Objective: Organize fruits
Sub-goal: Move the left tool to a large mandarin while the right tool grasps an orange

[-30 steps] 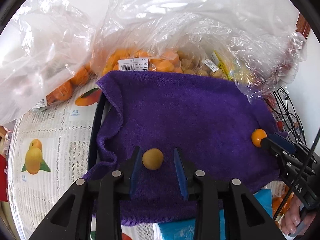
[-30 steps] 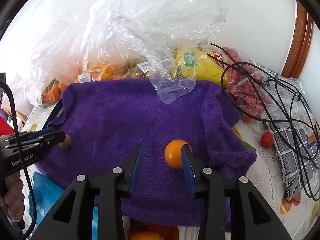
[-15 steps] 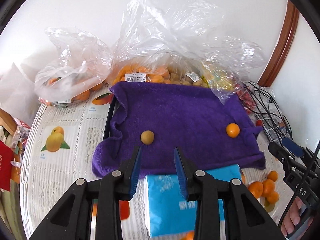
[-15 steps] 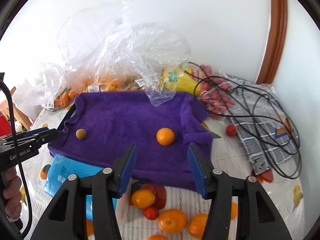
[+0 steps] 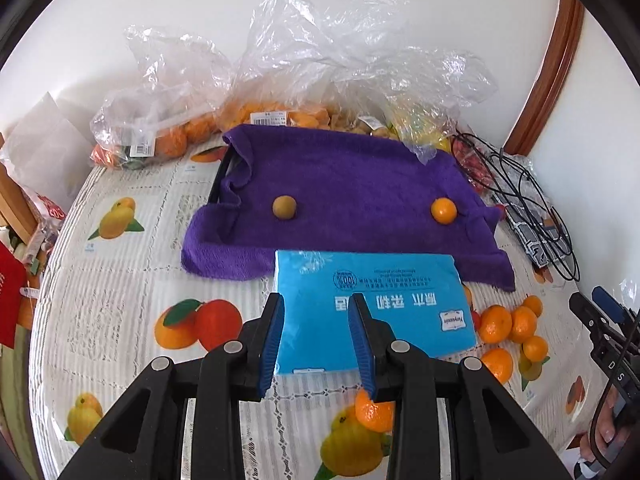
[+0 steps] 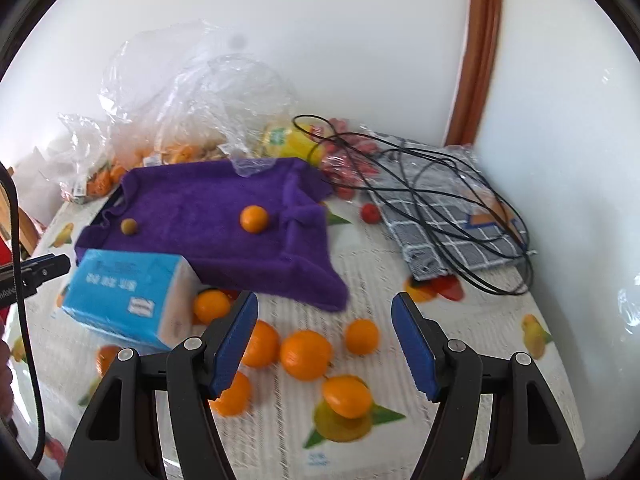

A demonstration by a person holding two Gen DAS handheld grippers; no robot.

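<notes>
Purple towel (image 5: 360,184) carries one orange (image 5: 444,211) and a brownish fruit (image 5: 284,207); right gripper (image 6: 324,340) jaws have just been opening, empty; left gripper (image 5: 316,340) jaws narrow, empty

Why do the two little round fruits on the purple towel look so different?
The orange fruit is bright orange and a little bigger; the brownish-yellow fruit is dull and smaller. The orange fruit lies near the right edge of the purple towel, by a fold, while the brownish-yellow fruit lies toward the left side. Both are round, rest loose on the towel and touch nothing else.
</notes>
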